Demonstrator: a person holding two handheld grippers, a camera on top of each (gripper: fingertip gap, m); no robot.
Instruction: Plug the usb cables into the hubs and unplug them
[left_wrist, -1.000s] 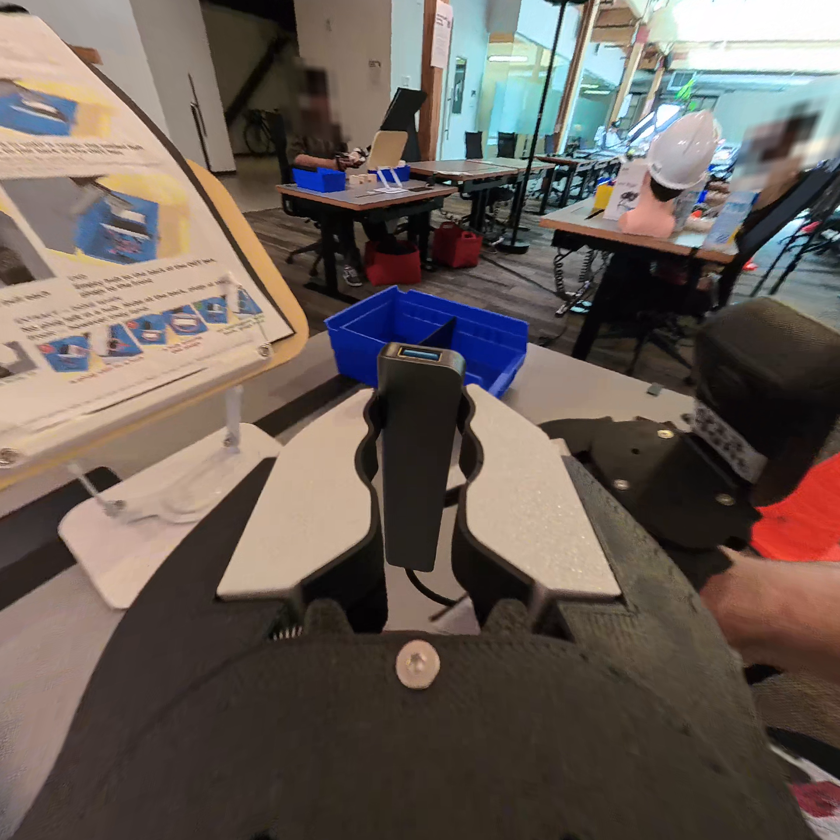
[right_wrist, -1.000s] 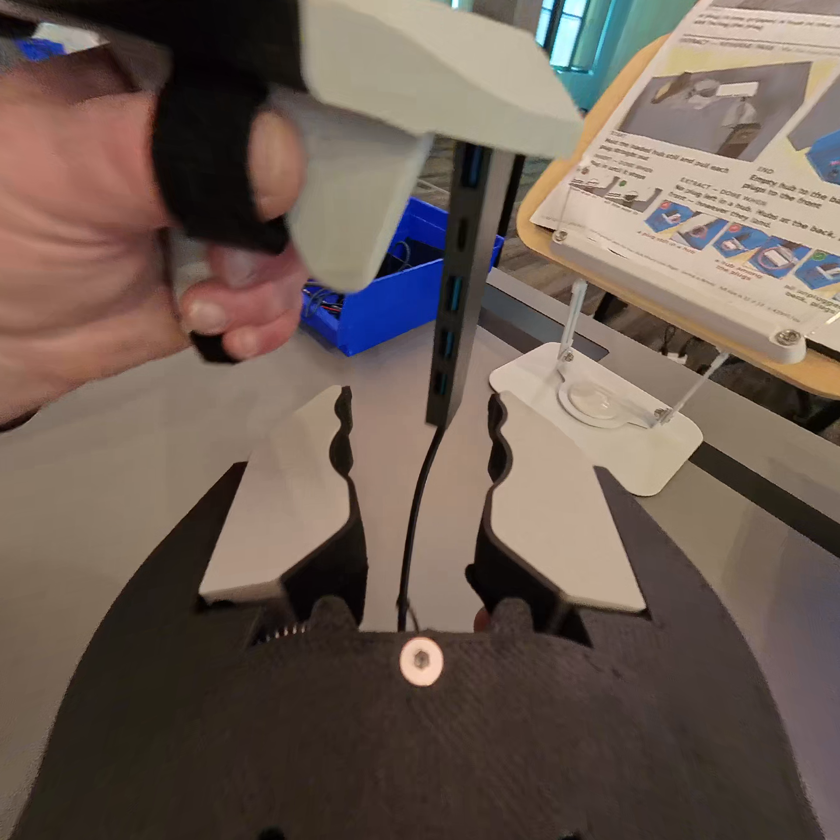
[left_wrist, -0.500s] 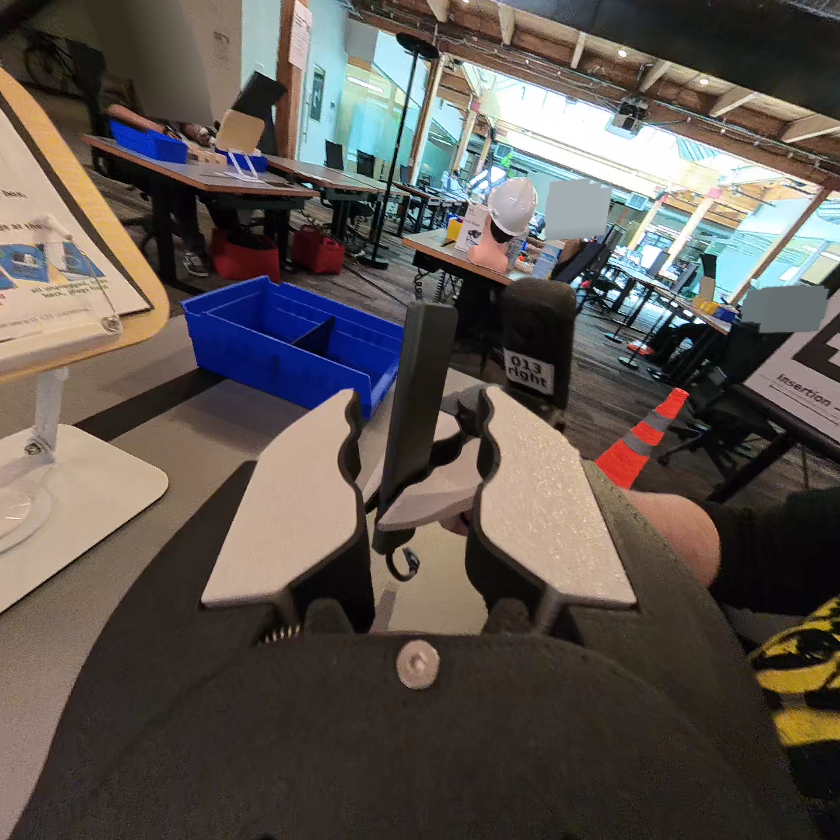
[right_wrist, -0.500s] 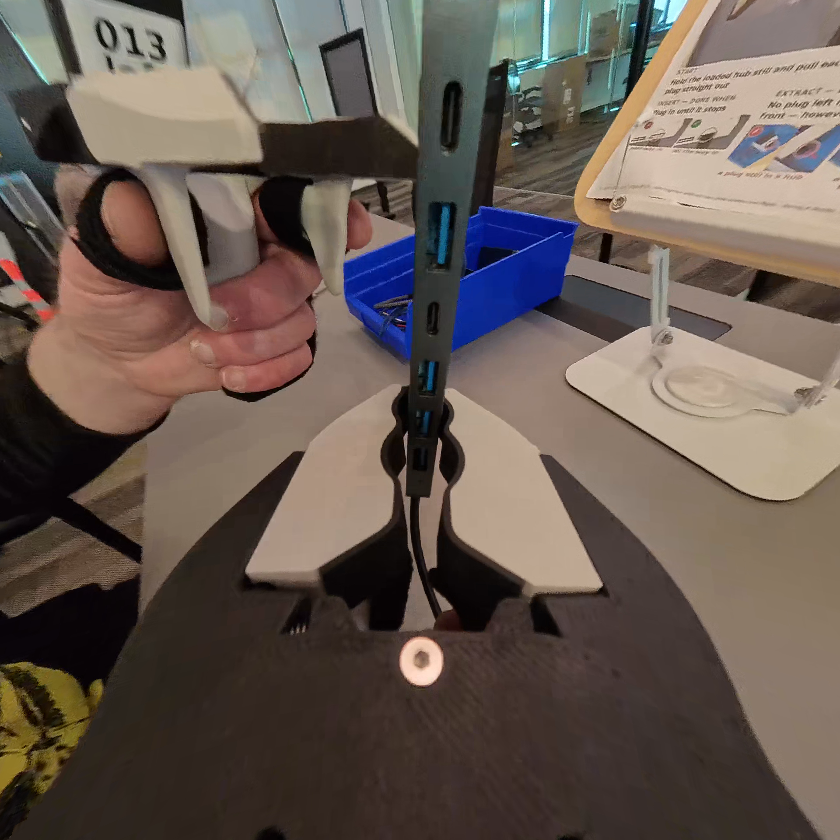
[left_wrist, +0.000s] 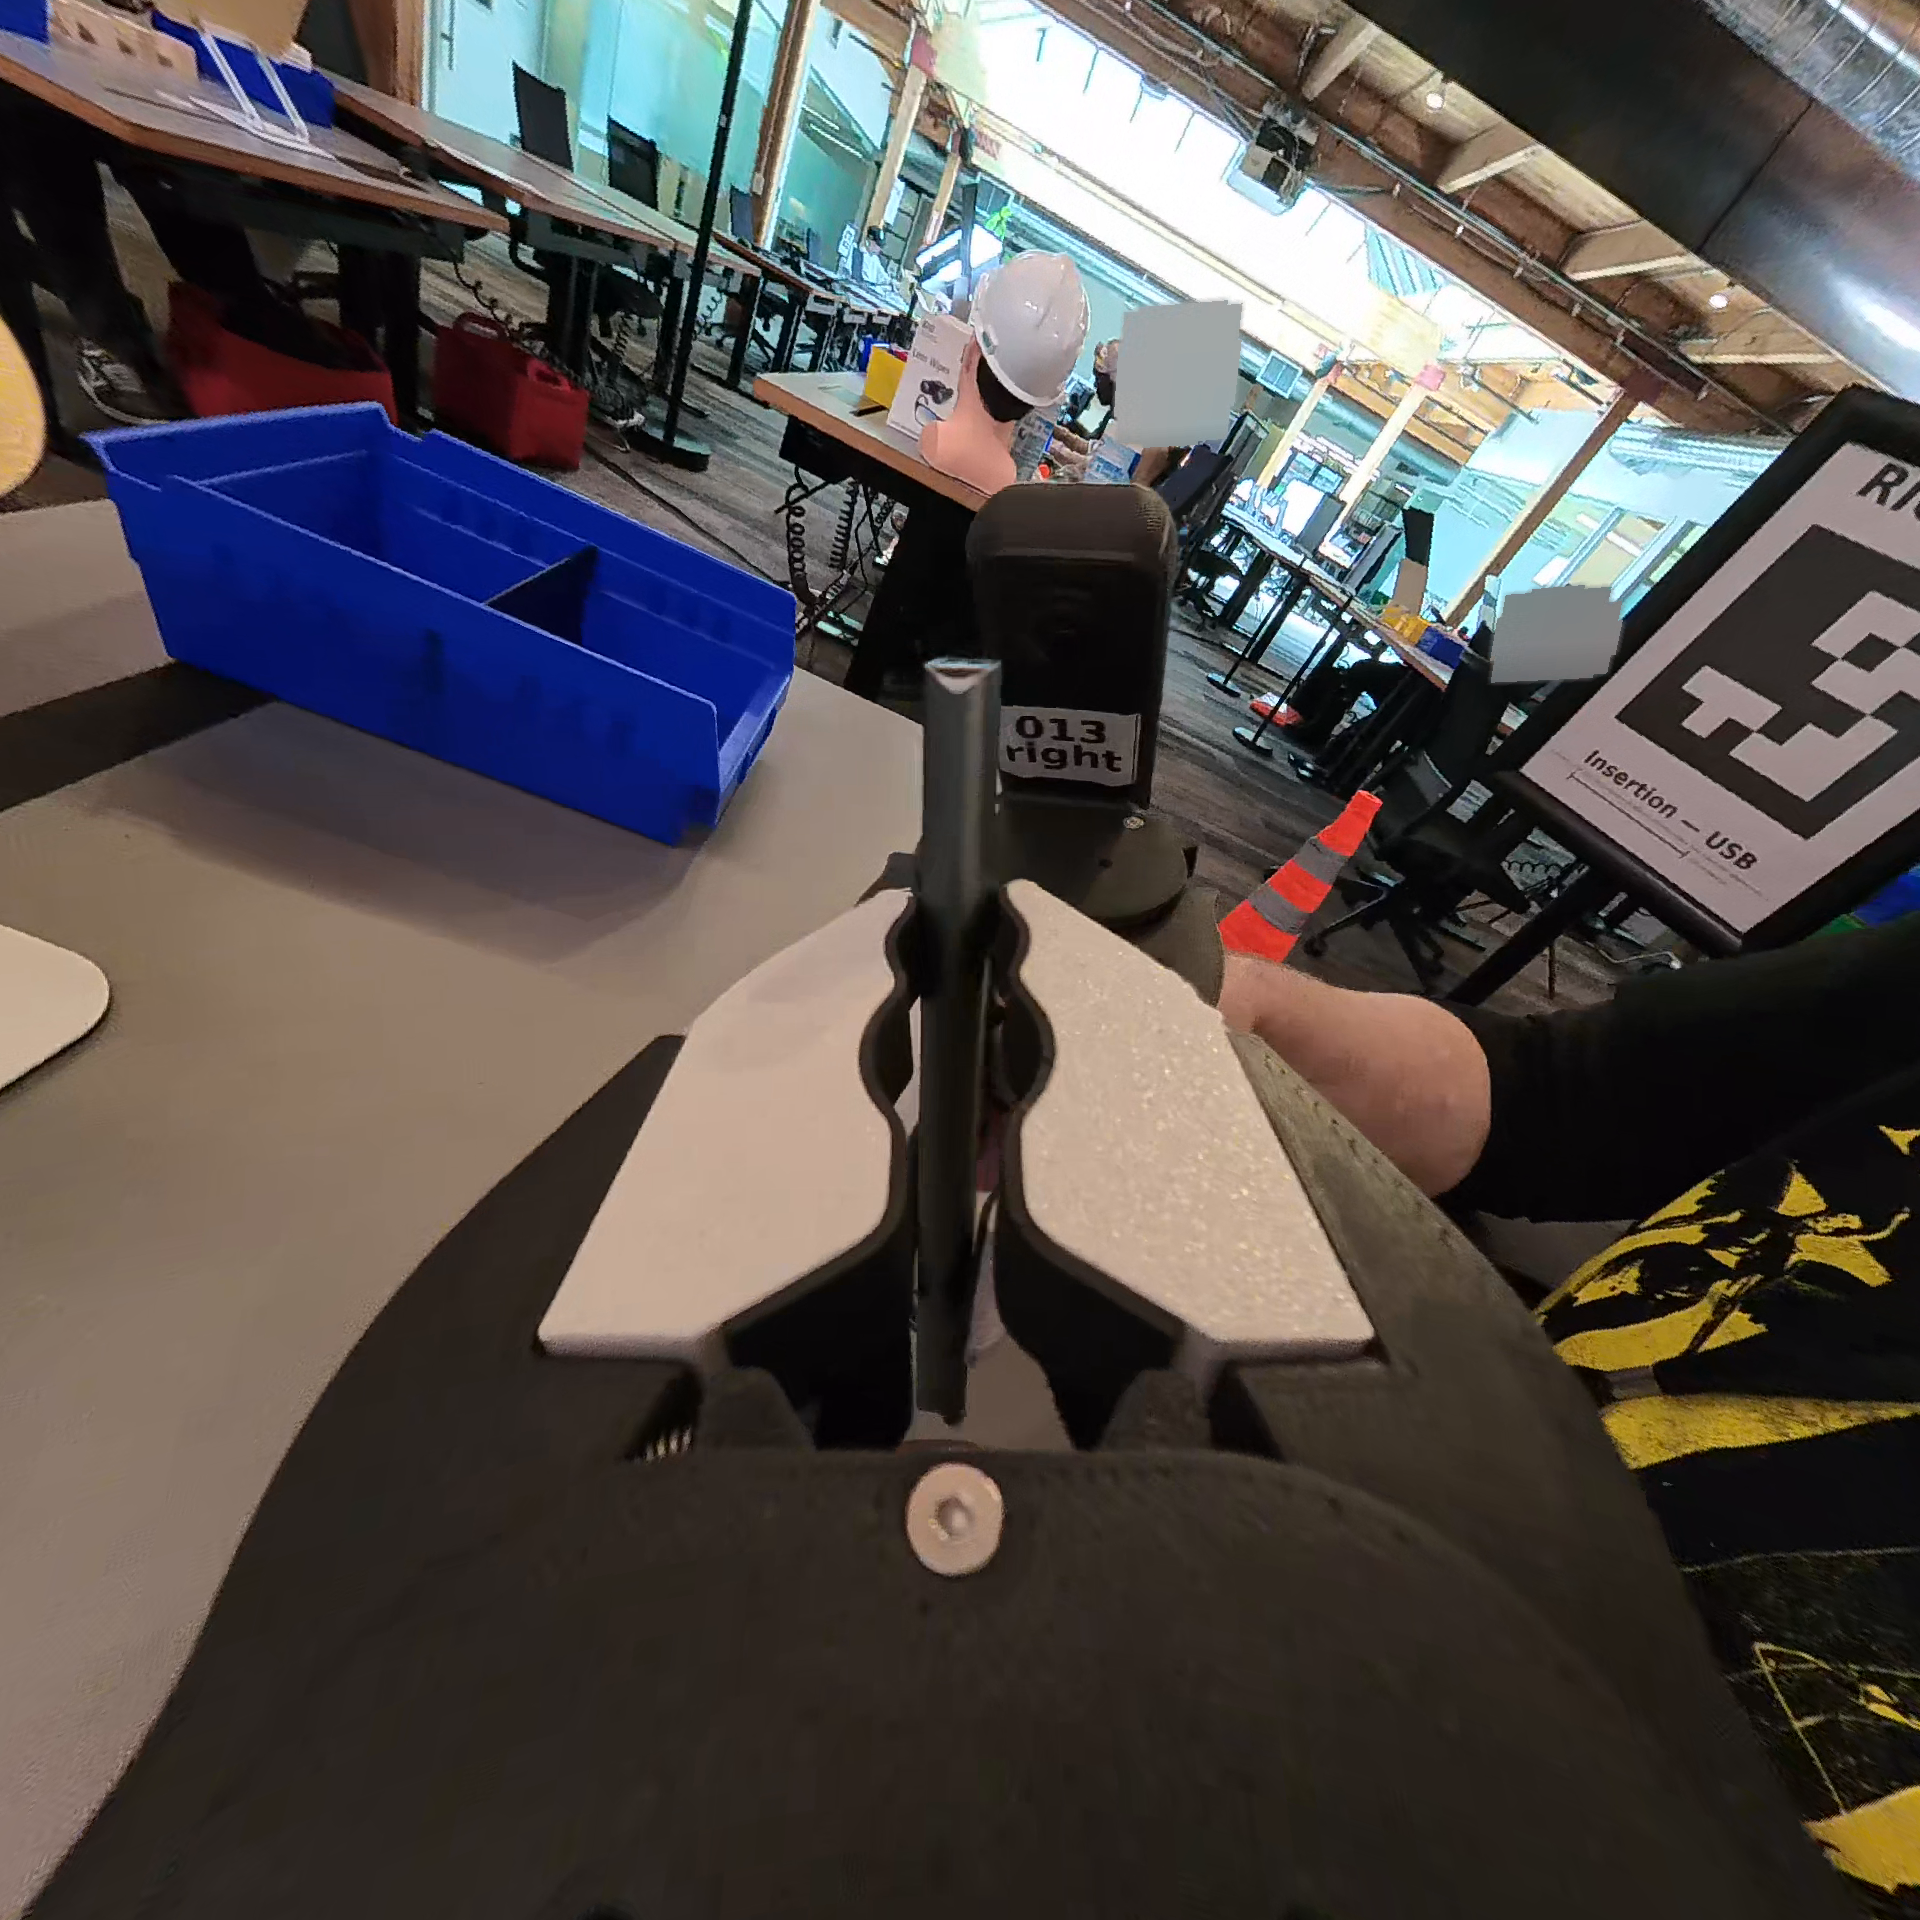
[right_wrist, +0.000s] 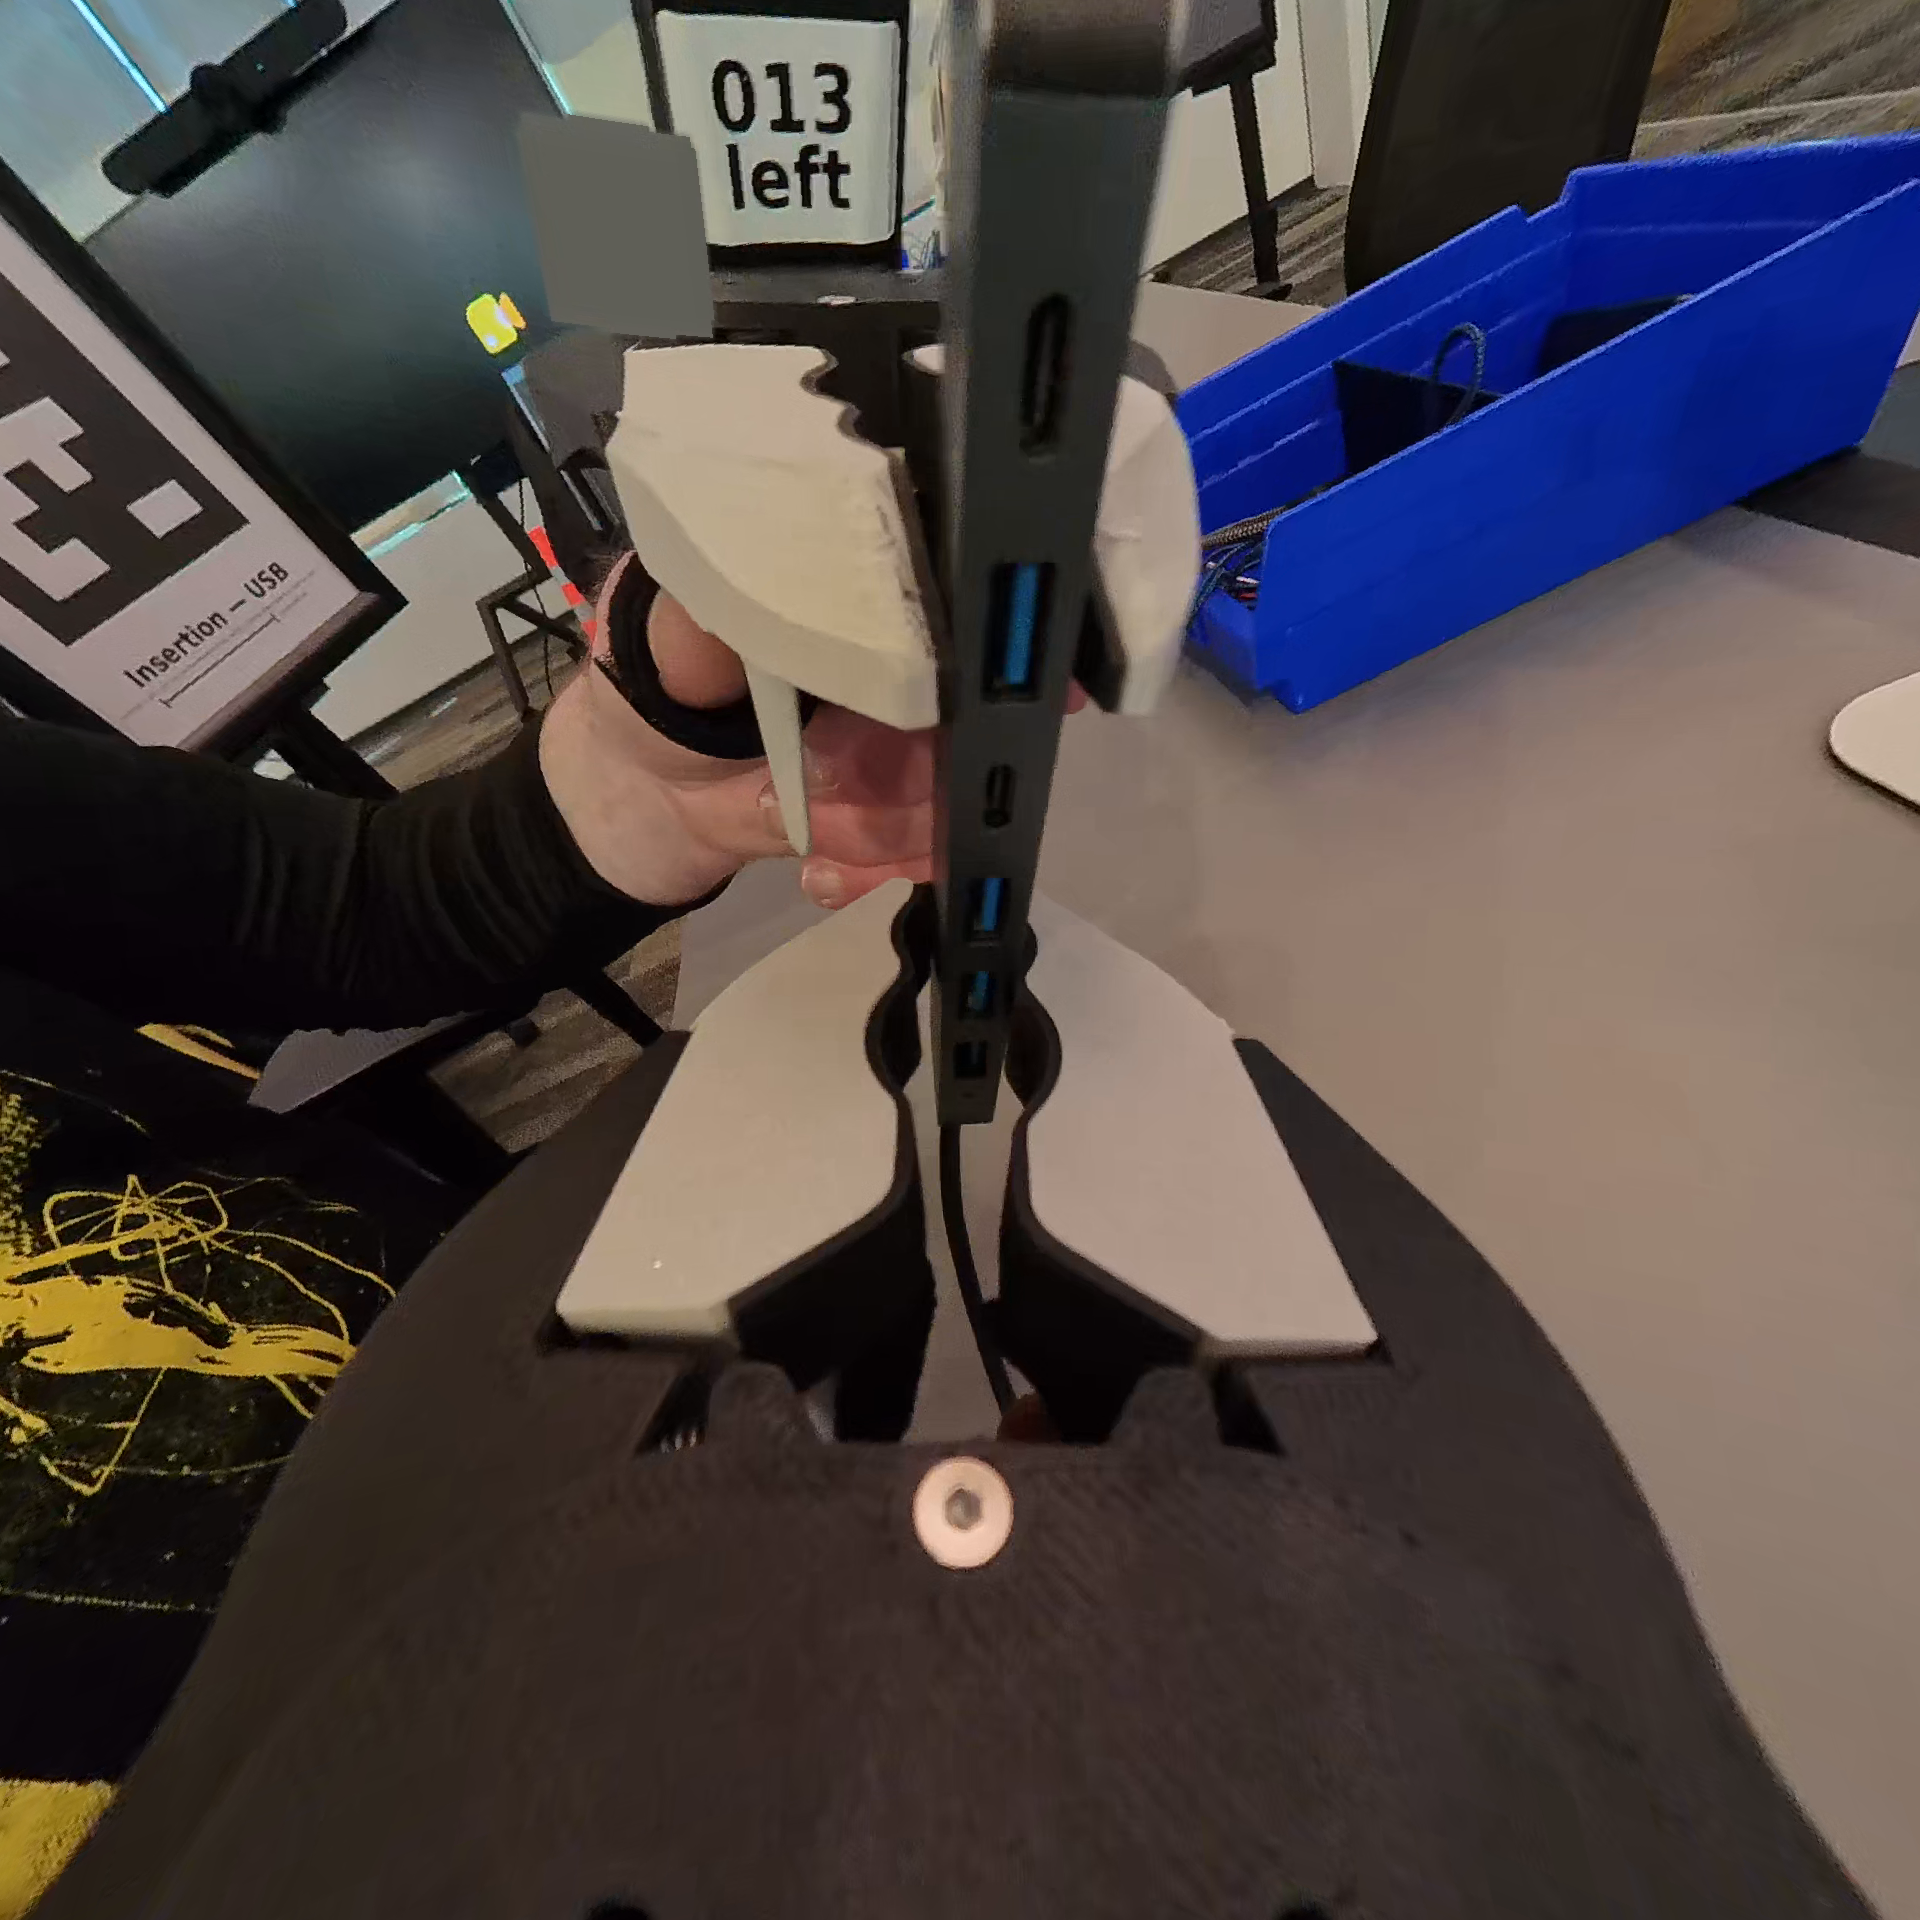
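Hub (right_wrist: 1023, 582) standing upright, long axis vertical, ports facing right claw (right_wrist: 966, 935) (cable end down); both claws, left claw (left_wrist: 956, 914) included, clamping it; label writing skipped.

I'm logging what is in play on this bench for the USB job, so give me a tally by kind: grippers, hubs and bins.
Grippers: 2, the left gripper and the right gripper, both clamped on the same hub.
USB hubs: 1, the dark grey hub with its cable.
Blue bins: 1, the blue bin, with a divider.
Total: 4
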